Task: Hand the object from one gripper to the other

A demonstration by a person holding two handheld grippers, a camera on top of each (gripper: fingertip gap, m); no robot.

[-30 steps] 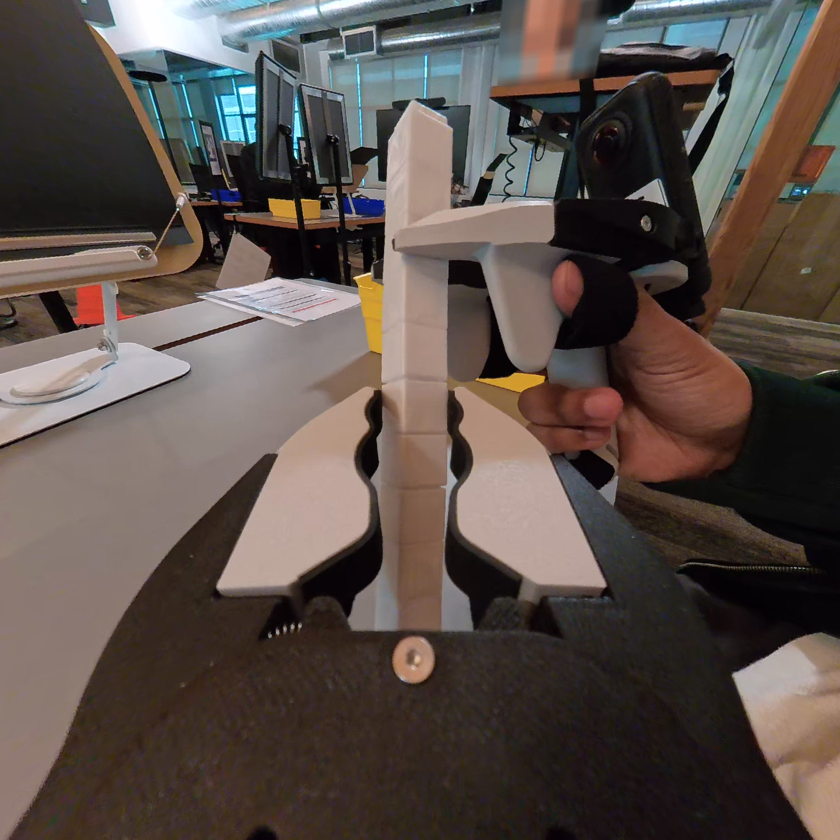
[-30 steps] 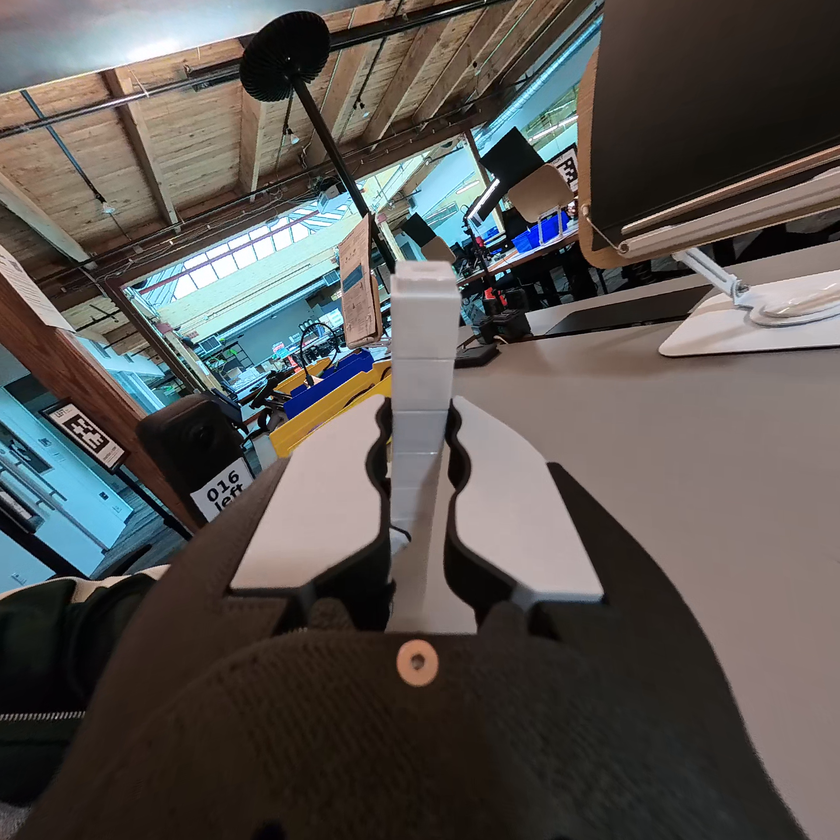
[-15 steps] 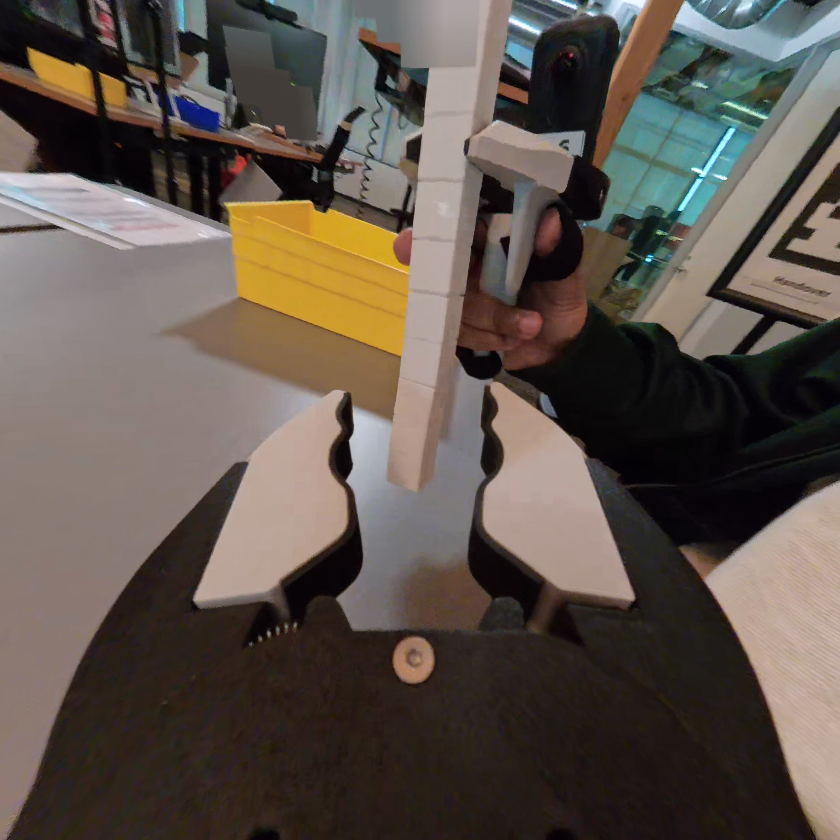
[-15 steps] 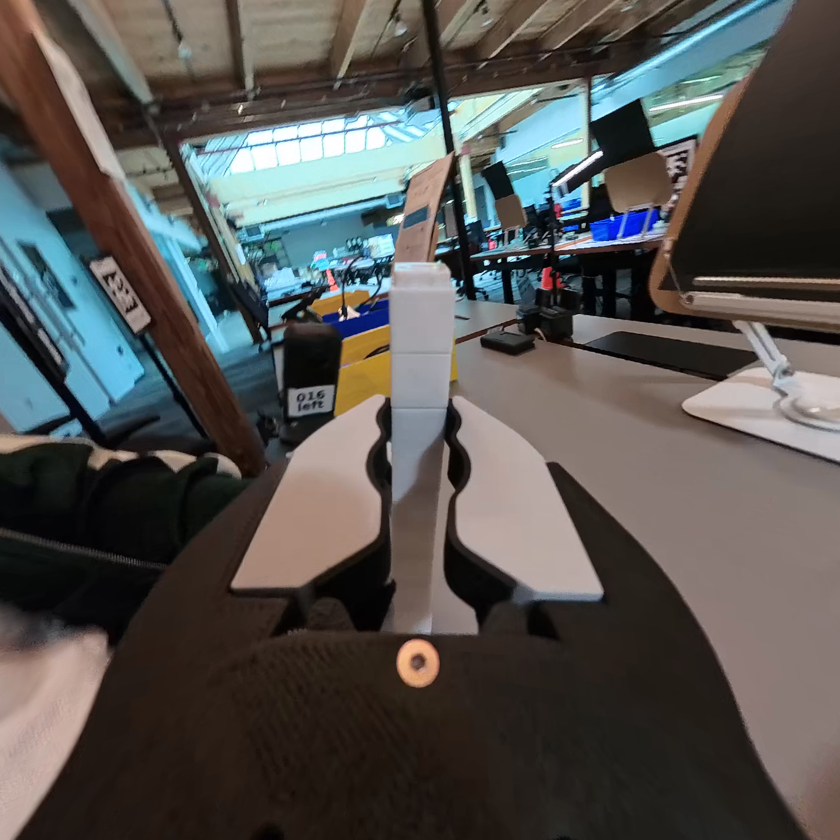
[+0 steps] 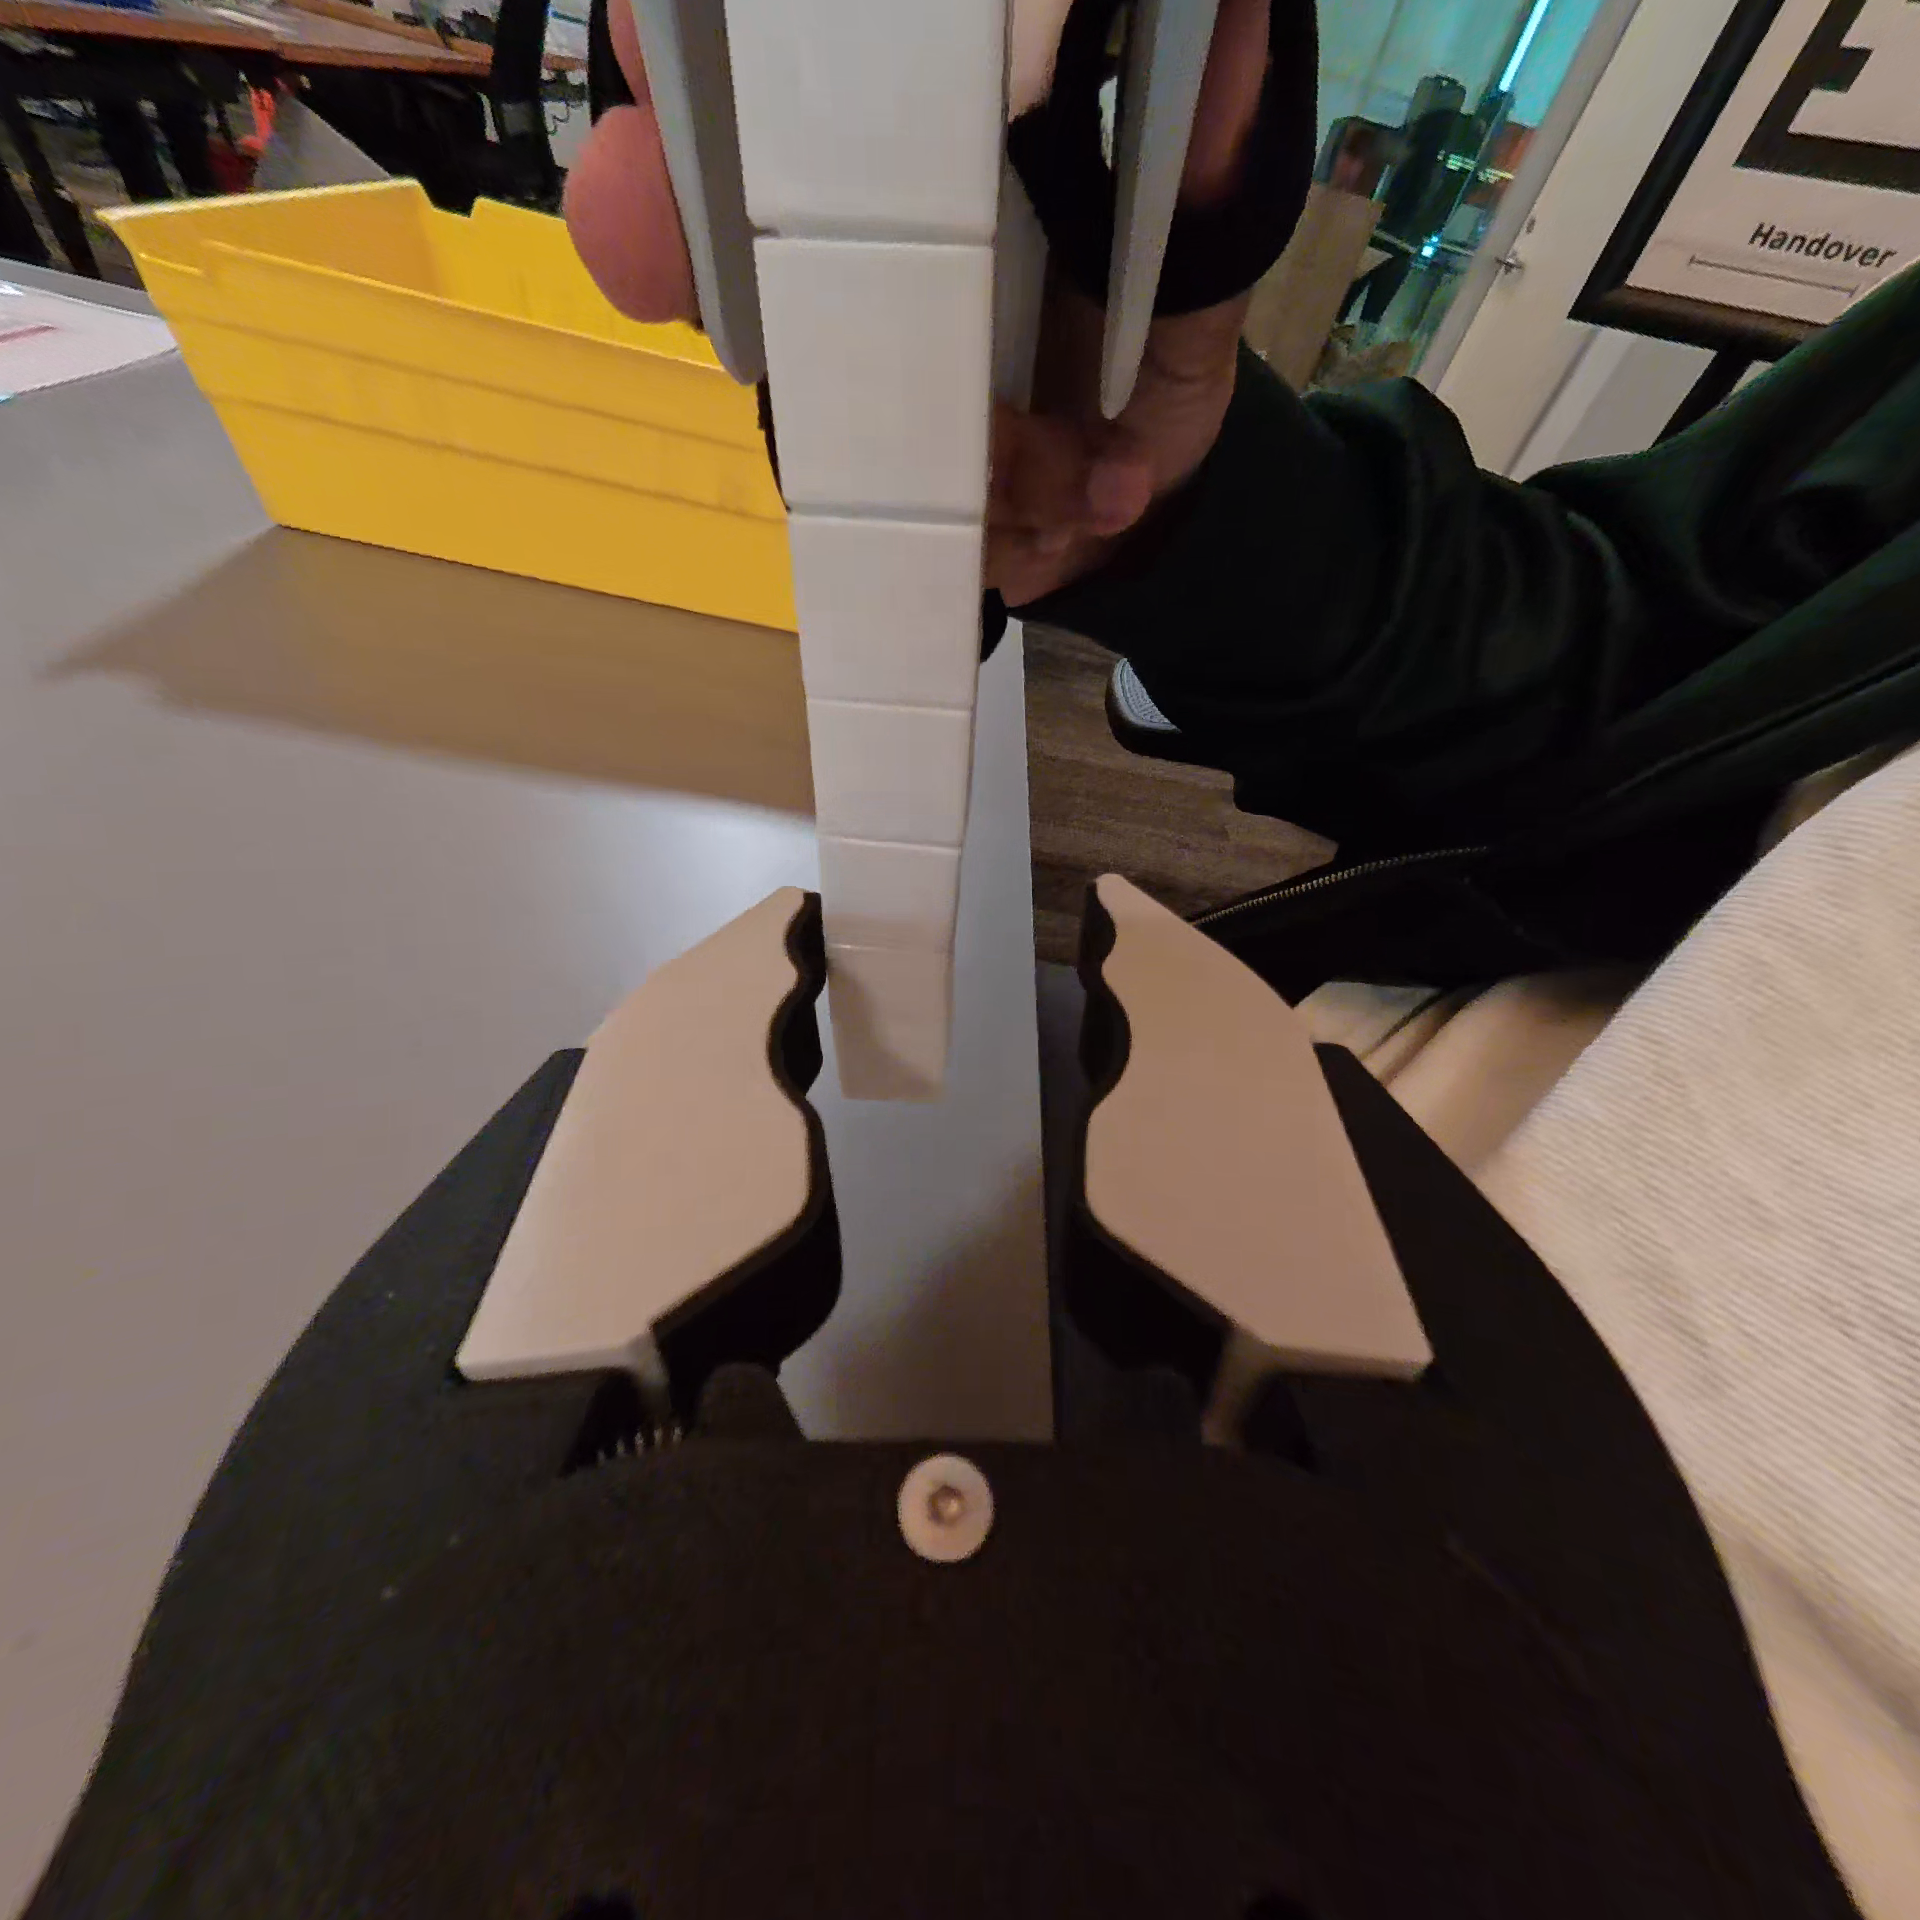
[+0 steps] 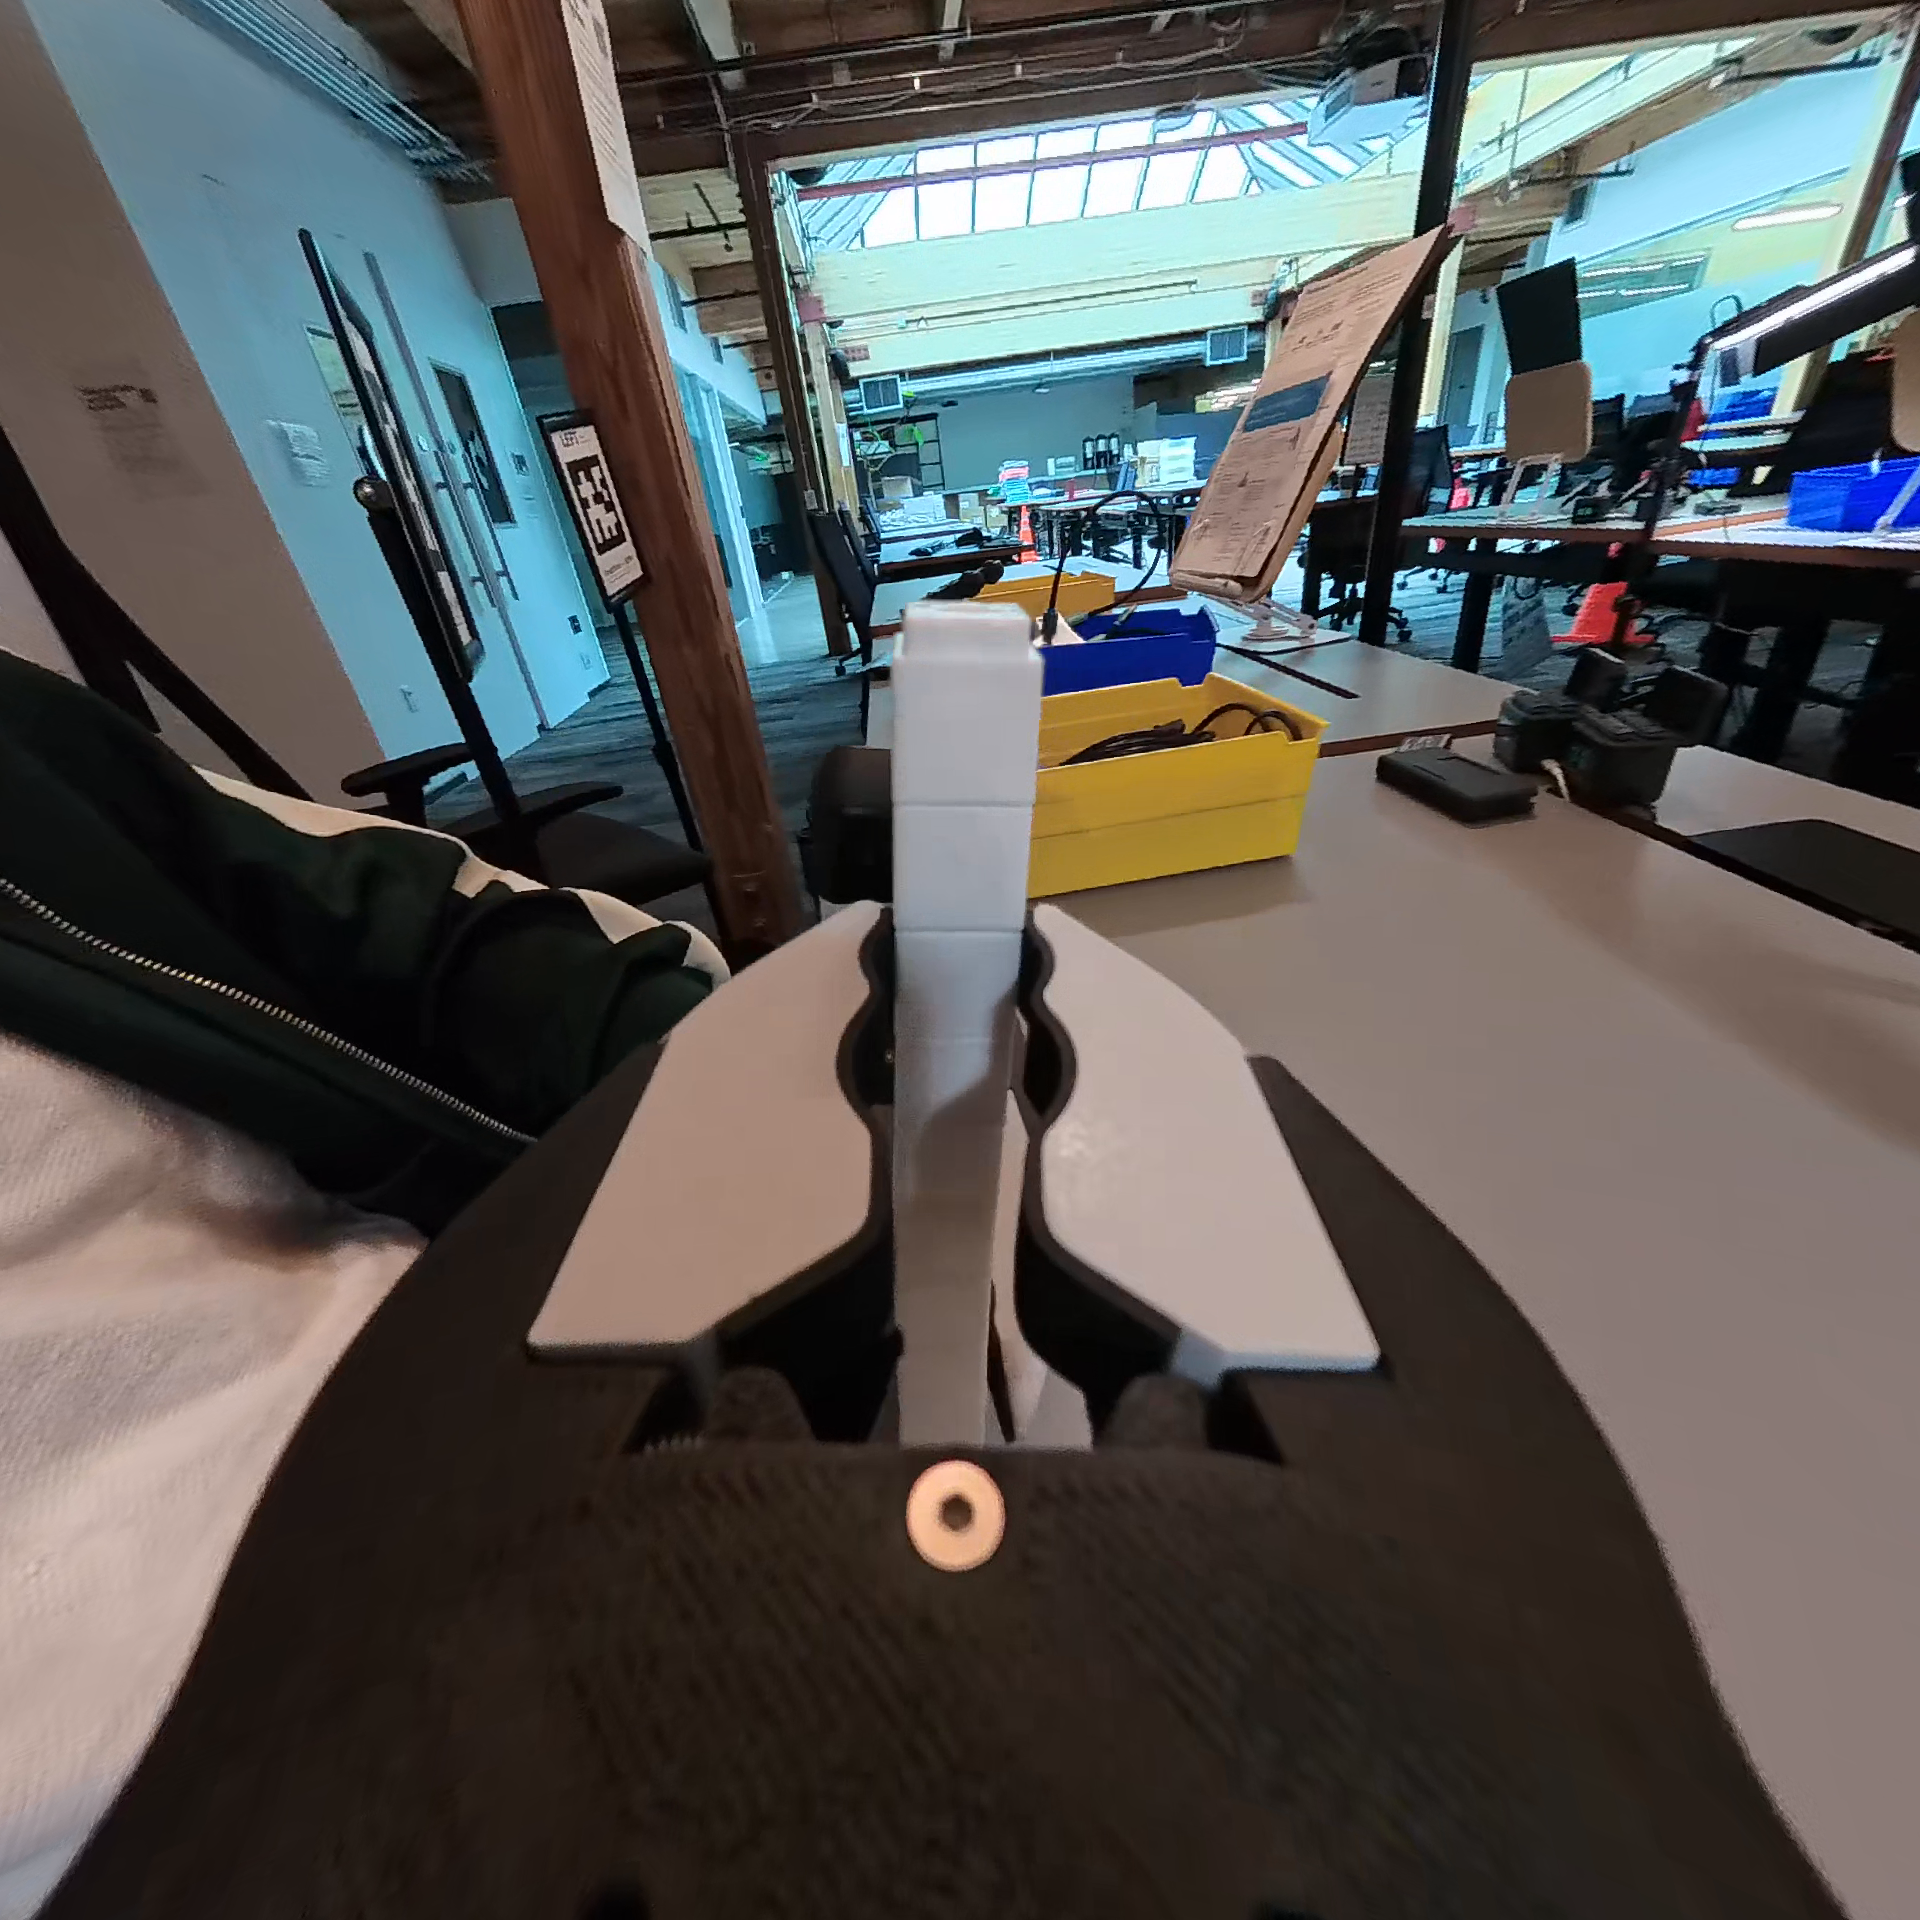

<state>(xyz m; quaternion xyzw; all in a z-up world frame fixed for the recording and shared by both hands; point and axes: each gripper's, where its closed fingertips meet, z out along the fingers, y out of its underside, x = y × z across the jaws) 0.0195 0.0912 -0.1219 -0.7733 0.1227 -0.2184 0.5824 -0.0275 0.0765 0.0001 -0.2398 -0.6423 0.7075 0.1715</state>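
The object is a long white stick of joined blocks (image 5: 883,520). My right gripper (image 6: 961,925) is shut on it, and the stick (image 6: 966,779) juts well past its fingertips. In the left wrist view the right gripper (image 5: 925,125) holds the stick from above, with a hand around its handle. The stick's lower end hangs between the fingers of my left gripper (image 5: 951,914), which is open. The end lies close against the left finger (image 5: 665,1143), with a clear gap to the right finger (image 5: 1226,1143).
A grey table (image 5: 312,935) lies below both grippers. A yellow bin (image 5: 447,395) stands at its far edge, and holds cables in the right wrist view (image 6: 1164,800). A dark green sleeve (image 5: 1455,623) is on the right. A wooden post (image 6: 644,520) and black devices (image 6: 1455,779) stand beyond. Tip to tip, the grippers are about 12 cm apart.
My left gripper has opened and let go of the stick, which only the right gripper now holds. Both views have swung round, and the stick's end hangs again between the open left fingers.
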